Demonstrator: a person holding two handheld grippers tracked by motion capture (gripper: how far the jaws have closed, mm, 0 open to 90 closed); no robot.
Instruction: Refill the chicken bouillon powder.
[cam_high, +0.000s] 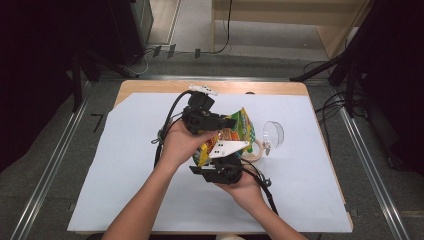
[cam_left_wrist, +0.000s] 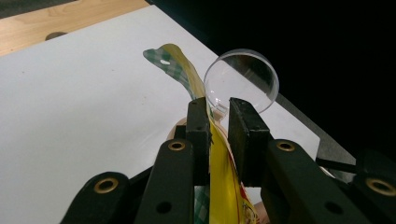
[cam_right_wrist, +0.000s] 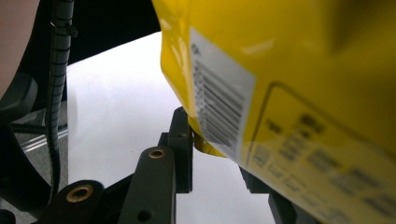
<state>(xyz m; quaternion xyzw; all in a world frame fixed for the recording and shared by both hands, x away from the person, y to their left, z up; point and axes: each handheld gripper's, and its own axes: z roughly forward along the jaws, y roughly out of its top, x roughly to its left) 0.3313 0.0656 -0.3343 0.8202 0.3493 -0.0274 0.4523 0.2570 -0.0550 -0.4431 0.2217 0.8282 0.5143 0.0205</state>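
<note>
A yellow snack bag with green checked edge is hanging above the white table, standing on its edge, just beside a clear glass bowl that is lying on its side.

**Print on the bag, none of it legible**

I can make out a white barcode label on the yellow snack bag in the right gripper view, its bars sharp enough but the digits beside it too blurred to read. Below it I see a framed panel of dark print, smeared past reading. I find no brand name I can read
</note>
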